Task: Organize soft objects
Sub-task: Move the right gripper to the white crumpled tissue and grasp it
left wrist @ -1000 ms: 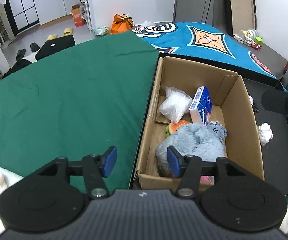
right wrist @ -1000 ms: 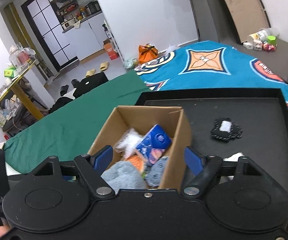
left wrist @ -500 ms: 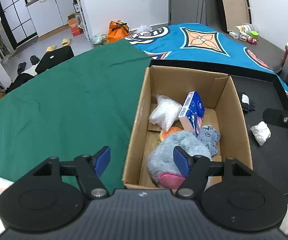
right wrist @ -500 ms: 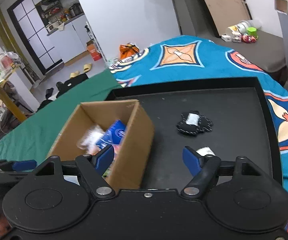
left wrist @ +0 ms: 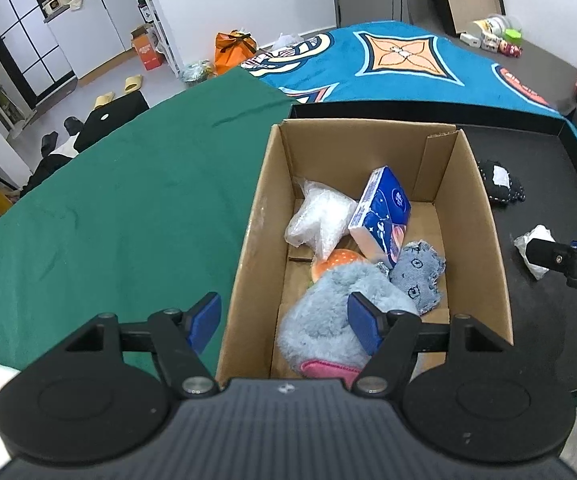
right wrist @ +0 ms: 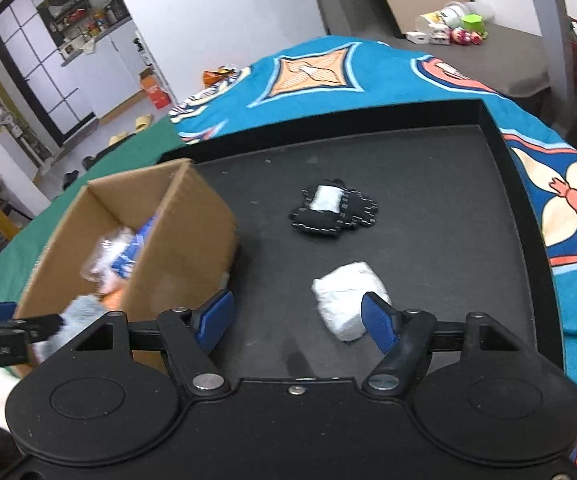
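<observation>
A cardboard box (left wrist: 476, 216) (right wrist: 184, 236) stands on a black tray. It holds a grey plush toy (left wrist: 328, 304), a blue tissue pack (left wrist: 384, 216), a clear plastic bag (left wrist: 320, 216), an orange soft item (left wrist: 336, 260) and a denim piece (left wrist: 420, 272). My left gripper (left wrist: 284, 324) is open and empty above the box's near left wall. My right gripper (right wrist: 296, 316) is open and empty over the tray, just left of a white wad (right wrist: 344, 296) (left wrist: 536, 244). A black pad with a white patch (right wrist: 332, 208) (left wrist: 500, 182) lies farther back.
The black tray (right wrist: 528, 216) has a raised rim and lies on a teal patterned blanket (right wrist: 368, 72). A green cloth (left wrist: 128, 208) covers the surface left of the box. Small toys and jars (right wrist: 452, 24) stand at the far right.
My right gripper has swung right, from over the box to over the tray beside the white wad. My left gripper has drawn back and risen a little, and its jaws have opened wider.
</observation>
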`<state>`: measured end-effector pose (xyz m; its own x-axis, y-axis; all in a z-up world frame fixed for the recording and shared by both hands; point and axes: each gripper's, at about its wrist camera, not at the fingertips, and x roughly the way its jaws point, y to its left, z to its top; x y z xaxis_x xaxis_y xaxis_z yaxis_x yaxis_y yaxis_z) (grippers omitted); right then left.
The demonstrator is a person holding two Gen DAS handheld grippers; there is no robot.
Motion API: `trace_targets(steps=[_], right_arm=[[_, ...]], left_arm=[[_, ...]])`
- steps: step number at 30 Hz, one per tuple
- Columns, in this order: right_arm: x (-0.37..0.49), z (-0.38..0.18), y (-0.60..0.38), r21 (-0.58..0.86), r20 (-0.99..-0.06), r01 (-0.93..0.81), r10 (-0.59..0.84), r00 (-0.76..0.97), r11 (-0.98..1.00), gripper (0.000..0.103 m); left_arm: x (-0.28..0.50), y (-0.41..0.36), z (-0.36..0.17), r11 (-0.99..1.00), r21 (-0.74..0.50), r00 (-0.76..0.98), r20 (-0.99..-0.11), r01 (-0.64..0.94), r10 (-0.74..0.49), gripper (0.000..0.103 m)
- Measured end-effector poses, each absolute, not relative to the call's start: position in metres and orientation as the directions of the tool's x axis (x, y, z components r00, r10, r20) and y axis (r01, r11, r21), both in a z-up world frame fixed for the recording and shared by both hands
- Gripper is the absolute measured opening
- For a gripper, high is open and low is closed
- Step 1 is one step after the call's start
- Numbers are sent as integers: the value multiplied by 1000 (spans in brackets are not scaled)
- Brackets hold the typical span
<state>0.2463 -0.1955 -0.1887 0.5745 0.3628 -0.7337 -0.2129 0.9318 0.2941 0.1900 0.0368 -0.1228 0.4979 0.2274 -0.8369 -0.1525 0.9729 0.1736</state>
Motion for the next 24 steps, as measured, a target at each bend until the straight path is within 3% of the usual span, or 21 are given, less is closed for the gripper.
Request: trace_targets(steps=[10,14,16,24], right_arm=[[258,-207,-198,224,-745,-215,309,591,951,69],[261,-215,-193,186,-756,-230,289,587,955,61],[261,-219,-193,180,-765,-236,287,577,955,46],[257,-210,-197,193,-761,-230,293,579,954,45]], left_arm=[[203,24,-125,963,232,467,-843,-135,268,71],[206,22,-124,960,246,460,-843,-131,279,71],[206,21,-124,959,250,457,-843,-132,282,71],[204,20,-124,958,257,457,-842,-128,287,72]])
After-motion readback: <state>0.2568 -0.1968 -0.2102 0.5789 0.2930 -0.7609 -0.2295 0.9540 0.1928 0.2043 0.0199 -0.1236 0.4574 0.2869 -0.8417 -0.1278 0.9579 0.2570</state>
